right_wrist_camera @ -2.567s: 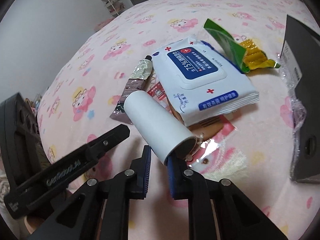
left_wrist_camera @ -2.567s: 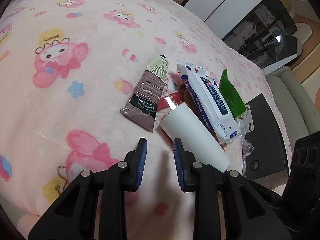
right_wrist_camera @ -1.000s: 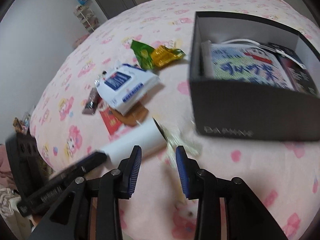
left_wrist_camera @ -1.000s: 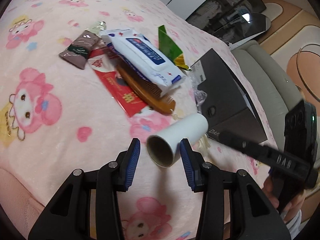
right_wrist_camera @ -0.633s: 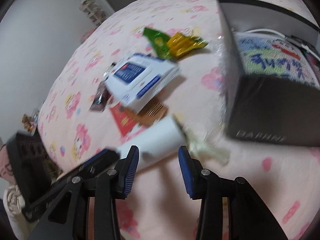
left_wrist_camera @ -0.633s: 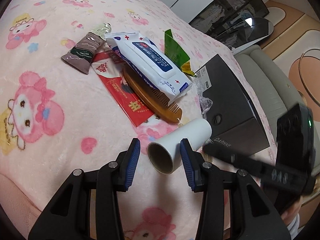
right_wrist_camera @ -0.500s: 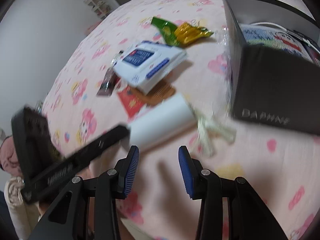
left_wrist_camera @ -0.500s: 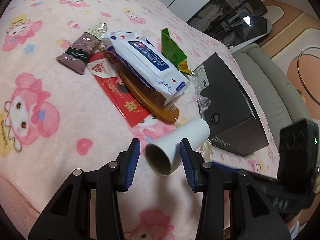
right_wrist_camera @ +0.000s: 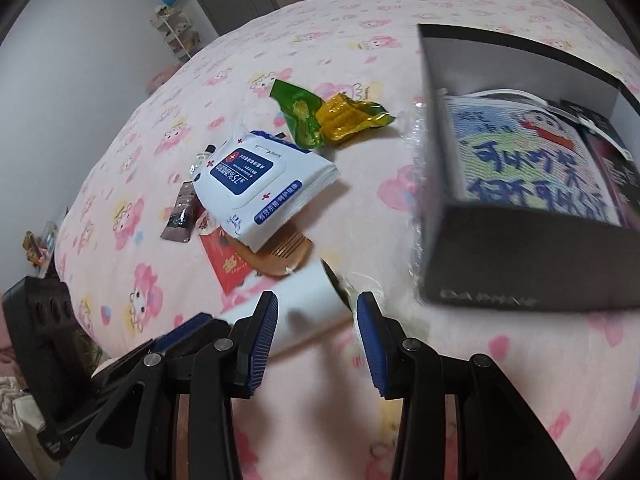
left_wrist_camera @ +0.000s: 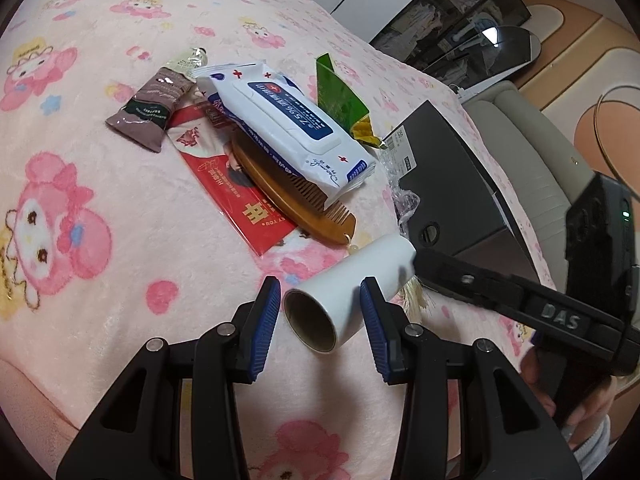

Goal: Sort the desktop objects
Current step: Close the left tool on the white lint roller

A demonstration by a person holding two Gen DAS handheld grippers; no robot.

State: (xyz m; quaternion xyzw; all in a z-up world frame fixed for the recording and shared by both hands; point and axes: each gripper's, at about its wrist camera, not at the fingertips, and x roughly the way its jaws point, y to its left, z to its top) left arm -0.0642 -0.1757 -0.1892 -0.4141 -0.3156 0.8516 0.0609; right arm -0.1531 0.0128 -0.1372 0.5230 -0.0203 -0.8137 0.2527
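Observation:
A white paper roll (left_wrist_camera: 352, 280) with a brown cardboard core sits between the blue pads of my left gripper (left_wrist_camera: 318, 300), which is shut on it near its open end. The roll's far end points at the black box (left_wrist_camera: 452, 184). My right gripper (right_wrist_camera: 316, 312) is open, and the blurred far end of the roll (right_wrist_camera: 296, 300) lies between its spread fingers. In the left wrist view the right gripper's black finger (left_wrist_camera: 500, 292) reaches the roll's far end. The box wall (right_wrist_camera: 520, 248) stands just right of the roll.
On the pink cartoon blanket (left_wrist_camera: 100, 200) lies a pile: wipes pack (left_wrist_camera: 288, 120), wooden comb (left_wrist_camera: 296, 200), red envelope (left_wrist_camera: 236, 184), brown tube (left_wrist_camera: 156, 104), green wrapper (right_wrist_camera: 300, 112) and yellow wrapper (right_wrist_camera: 348, 116). The box holds a printed pouch (right_wrist_camera: 520, 160) and a white cable (right_wrist_camera: 500, 94).
The roll has left the pile and now hangs in my left gripper close to the black box. My right gripper has opened wider and swung back toward the roll's far end.

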